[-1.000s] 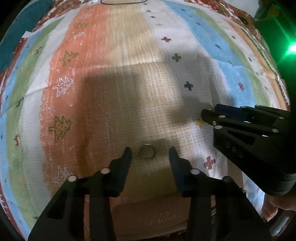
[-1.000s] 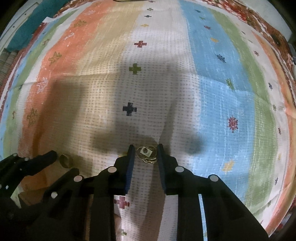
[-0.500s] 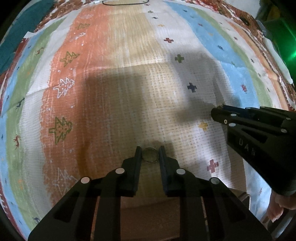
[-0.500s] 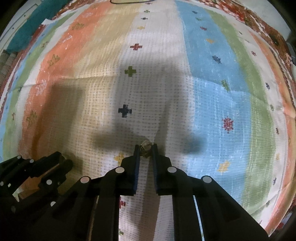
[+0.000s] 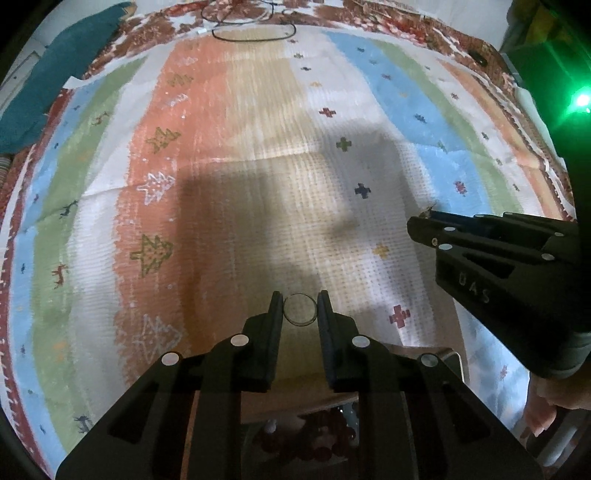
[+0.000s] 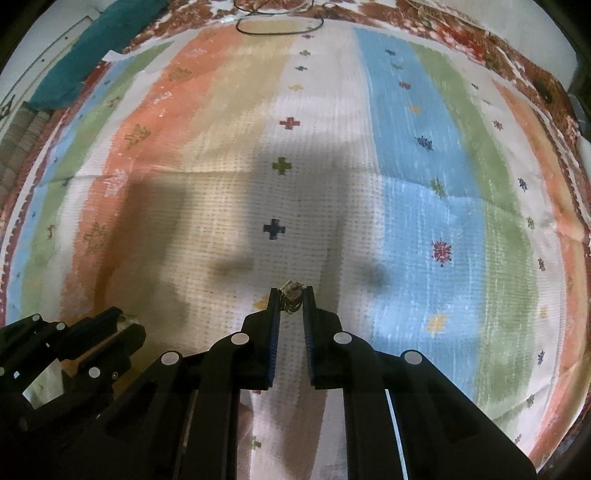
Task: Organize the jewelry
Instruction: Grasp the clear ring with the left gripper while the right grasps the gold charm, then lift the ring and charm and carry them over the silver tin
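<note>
Striped woven cloth [image 5: 229,155] in orange, tan, white, blue and green, dotted with small crosses and tree figures, covers the whole surface under both grippers. At about 6 o'clock in the left wrist view, a thin plain metal ring [image 5: 299,309] stands pinched between the tips of the left gripper [image 5: 299,308], whose jaws are narrowed until they touch the band on both sides. At about 6 o'clock in the right wrist view, a small gold-toned ring cluster with a pale stone [image 6: 291,295] sits gripped at the tips of the right gripper [image 6: 291,301], its jaws drawn close onto it. The right gripper also shows at 3 o'clock in the left view, well apart from the plain ring. Below the left jaws, dark red beads [image 5: 314,439] lie in a pale wooden tray [image 5: 448,360]. Far off at 12 o'clock, a black cord loop [image 5: 255,33] lies on the cloth, and teal fabric [image 5: 55,81] at 10 o'clock.
</note>
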Action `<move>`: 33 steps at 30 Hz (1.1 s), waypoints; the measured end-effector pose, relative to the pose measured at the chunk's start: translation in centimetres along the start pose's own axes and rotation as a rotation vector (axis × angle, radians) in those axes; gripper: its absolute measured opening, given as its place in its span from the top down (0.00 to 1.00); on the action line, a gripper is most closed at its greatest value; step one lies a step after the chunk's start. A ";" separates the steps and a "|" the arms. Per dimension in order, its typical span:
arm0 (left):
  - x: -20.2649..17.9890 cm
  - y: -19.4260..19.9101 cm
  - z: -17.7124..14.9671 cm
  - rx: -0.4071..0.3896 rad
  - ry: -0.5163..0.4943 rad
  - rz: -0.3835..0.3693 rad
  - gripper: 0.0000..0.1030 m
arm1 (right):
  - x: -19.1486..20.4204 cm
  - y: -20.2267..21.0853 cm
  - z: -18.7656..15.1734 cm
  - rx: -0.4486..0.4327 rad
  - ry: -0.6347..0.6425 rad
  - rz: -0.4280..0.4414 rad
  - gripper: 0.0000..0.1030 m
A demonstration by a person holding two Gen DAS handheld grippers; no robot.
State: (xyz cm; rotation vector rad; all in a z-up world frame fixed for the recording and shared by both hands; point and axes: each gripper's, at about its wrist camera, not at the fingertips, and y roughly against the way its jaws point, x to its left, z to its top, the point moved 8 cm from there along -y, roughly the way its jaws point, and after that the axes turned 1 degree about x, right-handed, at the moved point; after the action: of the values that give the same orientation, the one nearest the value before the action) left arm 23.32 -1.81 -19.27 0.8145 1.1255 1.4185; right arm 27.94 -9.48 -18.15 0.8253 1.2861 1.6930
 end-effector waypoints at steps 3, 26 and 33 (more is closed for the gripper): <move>-0.3 0.7 0.1 -0.017 0.000 0.002 0.82 | 0.4 0.9 0.1 -0.019 0.005 0.005 0.87; 0.1 7.4 -1.4 -0.142 0.000 -0.022 0.82 | 3.5 6.8 -3.0 -0.128 0.063 0.044 0.87; 0.0 8.7 -2.3 -0.166 -0.007 -0.029 0.82 | 4.2 8.0 -4.1 -0.150 0.079 0.051 0.87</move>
State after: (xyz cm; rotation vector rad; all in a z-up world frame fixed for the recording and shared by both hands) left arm 18.31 -1.83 -11.83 0.6819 0.9959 1.4624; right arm 20.77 -8.45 -11.41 0.7145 1.1826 1.8541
